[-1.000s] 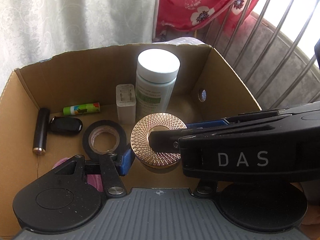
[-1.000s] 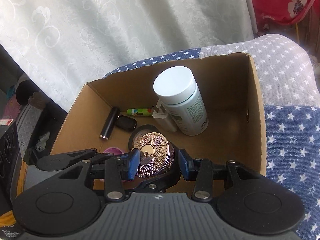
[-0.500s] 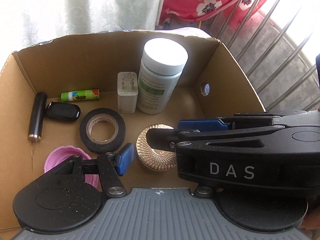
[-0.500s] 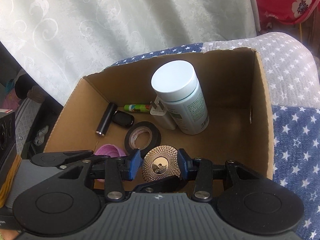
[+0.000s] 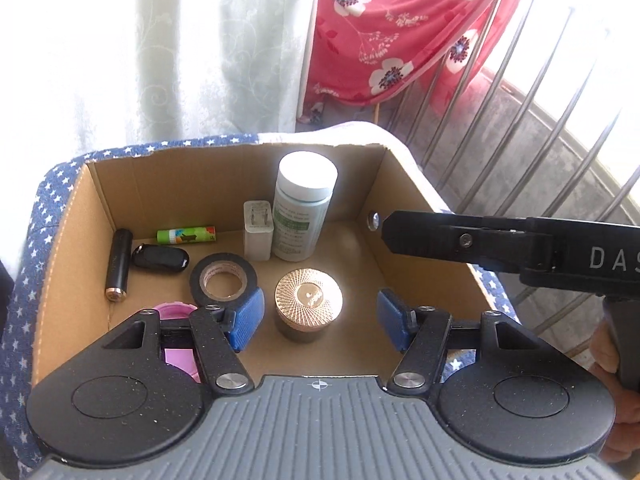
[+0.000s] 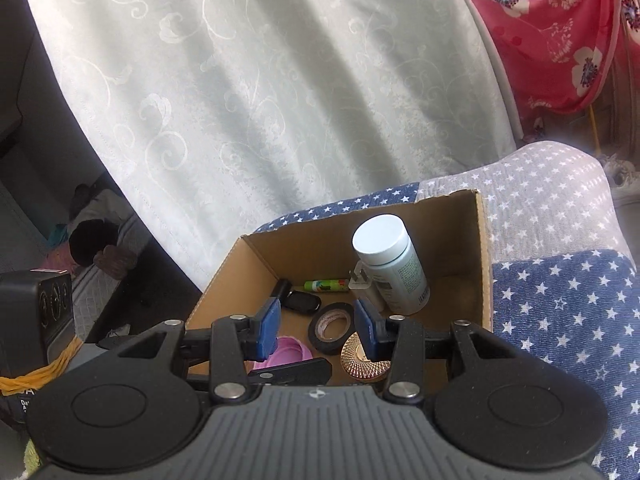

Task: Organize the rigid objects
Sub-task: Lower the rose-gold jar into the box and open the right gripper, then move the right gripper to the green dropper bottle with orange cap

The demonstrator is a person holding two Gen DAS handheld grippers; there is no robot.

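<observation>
Both tongs hung released and empty above the cardboard box [image 5: 416, 216]; the left tongs [image 5: 320, 316], jaws just widening, sat nearer the gold jar [image 5: 308, 308], which stood upright straight ahead on the box floor. The right tongs [image 6: 316, 328] partly hid that jar, and the pink lid [image 5: 178, 356] was half covered.
</observation>
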